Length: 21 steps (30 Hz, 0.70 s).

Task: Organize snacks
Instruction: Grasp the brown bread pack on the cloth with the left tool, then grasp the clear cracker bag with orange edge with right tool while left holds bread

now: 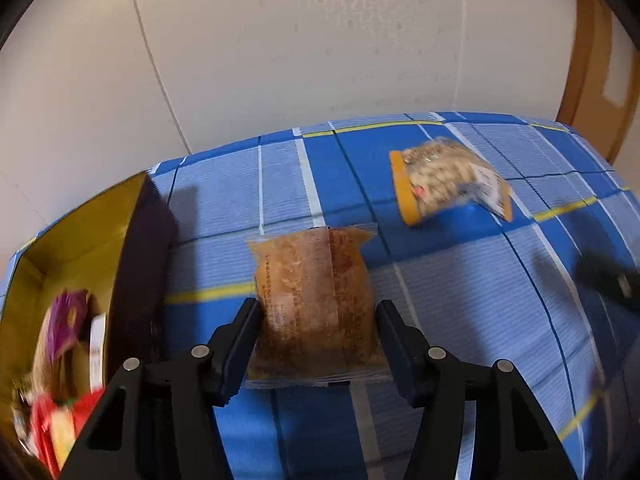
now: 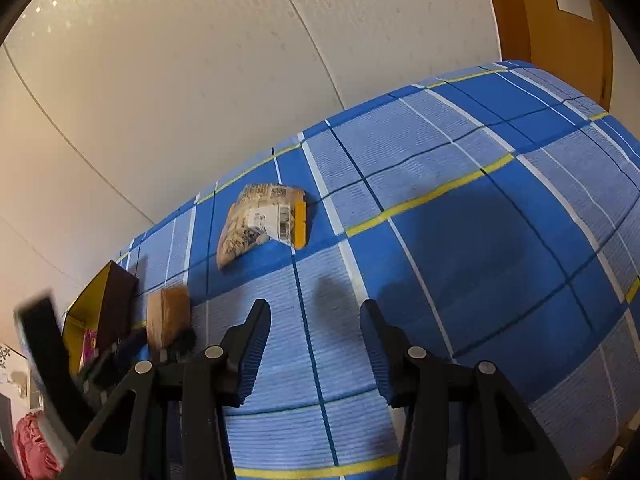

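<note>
Box [image 1: 80,240]: far left of the left wrist view, open, gold inside, holding coloured snack packs.
Brown snack packet [image 1: 316,304]: lower centre, flat on the blue checked cloth [image 1: 460,300], lying between the two fingers.
Left hand-held gripper [image 1: 318,320]: jaws flanking the packet's sides, touching or nearly so; firm grip not clear.
Orange-edged nut bag [image 1: 448,180]: upper right, well apart.
Right hand-held gripper [image 2: 314,320]: lower centre of its view, jaws partly apart, nothing between them.
</note>
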{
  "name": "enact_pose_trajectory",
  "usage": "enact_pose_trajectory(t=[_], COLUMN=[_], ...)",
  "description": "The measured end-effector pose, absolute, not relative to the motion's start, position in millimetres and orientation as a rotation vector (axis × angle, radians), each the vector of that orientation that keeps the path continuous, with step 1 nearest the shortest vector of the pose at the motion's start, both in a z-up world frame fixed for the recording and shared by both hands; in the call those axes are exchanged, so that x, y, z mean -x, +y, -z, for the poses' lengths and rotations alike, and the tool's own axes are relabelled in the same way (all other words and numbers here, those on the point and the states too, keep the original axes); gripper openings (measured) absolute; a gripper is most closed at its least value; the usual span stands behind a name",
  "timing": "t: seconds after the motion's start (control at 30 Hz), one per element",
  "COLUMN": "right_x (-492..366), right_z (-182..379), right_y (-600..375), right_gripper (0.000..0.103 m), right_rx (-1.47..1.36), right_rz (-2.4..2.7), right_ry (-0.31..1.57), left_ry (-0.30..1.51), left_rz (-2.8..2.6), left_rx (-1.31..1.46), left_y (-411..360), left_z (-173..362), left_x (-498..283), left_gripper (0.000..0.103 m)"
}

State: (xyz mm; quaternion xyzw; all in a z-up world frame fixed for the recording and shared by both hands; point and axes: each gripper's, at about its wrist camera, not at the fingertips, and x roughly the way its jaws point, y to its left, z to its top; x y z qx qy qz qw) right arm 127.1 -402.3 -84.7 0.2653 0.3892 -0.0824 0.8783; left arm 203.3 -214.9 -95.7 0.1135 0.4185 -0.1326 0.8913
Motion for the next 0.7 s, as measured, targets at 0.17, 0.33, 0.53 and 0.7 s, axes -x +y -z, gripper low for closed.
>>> enact_pose_trajectory(t=[0.17, 0.33, 0.53, 0.7], right_x=[-163, -213, -256, -229], right_z=[68, 63, 99, 94], right_y=[-398, -399, -416, -394], right_gripper=[0.068, 0.068, 0.069, 0.070], right_rx=[-0.436, -0.364, -0.540, -0.577], right_rz=[0.146, 0.101, 0.031, -0.183], right_ry=[0.764, 0.730, 0.877, 0.922], left_ry=[0.859, 0.847, 0.831, 0.831], left_rz=[0.294, 0.319, 0.333, 0.335], left_rx=[-0.130, -0.118, -0.116, -0.111], left_y=[-198, -192, -190, -189], left_z=[100, 102, 101, 101], left_x=[-180, -173, -171, -171], left_gripper=[0.059, 0.059, 0.059, 0.059])
